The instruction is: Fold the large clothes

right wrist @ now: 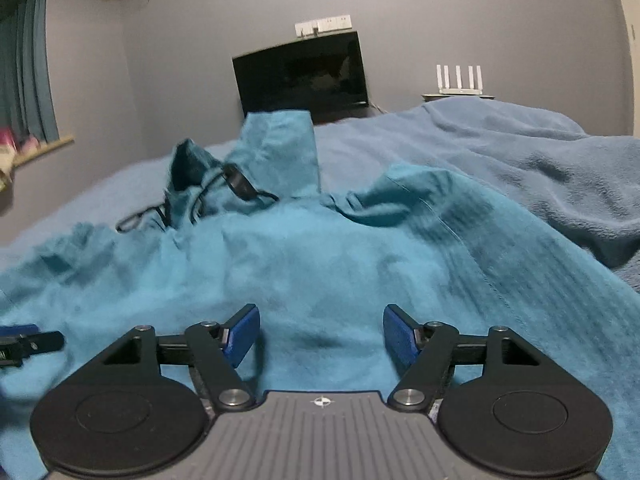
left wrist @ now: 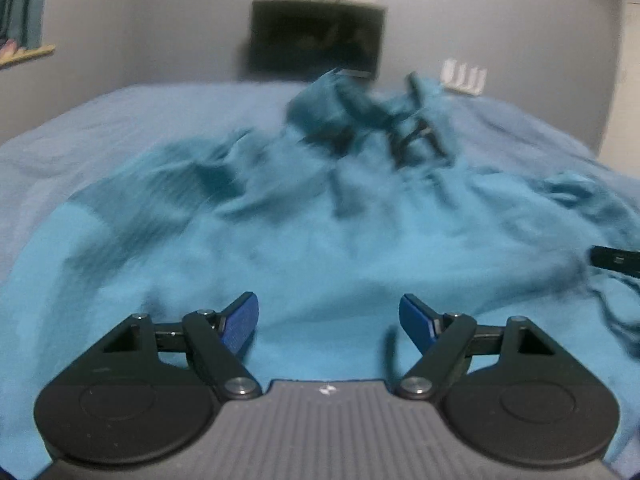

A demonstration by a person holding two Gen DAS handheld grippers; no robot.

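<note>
A large teal hooded garment [left wrist: 320,220] lies spread and wrinkled on the bed, its hood and dark drawstrings [left wrist: 412,136] at the far end. It also fills the right wrist view [right wrist: 304,264], with a sleeve [right wrist: 472,216] at the right. My left gripper [left wrist: 328,320] is open, low over the near part of the garment, with nothing between its blue pads. My right gripper [right wrist: 320,332] is open and empty over the garment too. The left gripper's tip [right wrist: 24,344] shows at the left edge of the right wrist view.
The bed has a light blue blanket [right wrist: 540,152], bunched at the right. A dark monitor [right wrist: 300,76] and a white router [right wrist: 460,78] stand by the grey wall beyond the bed. A curtained window [right wrist: 24,68] is at the left.
</note>
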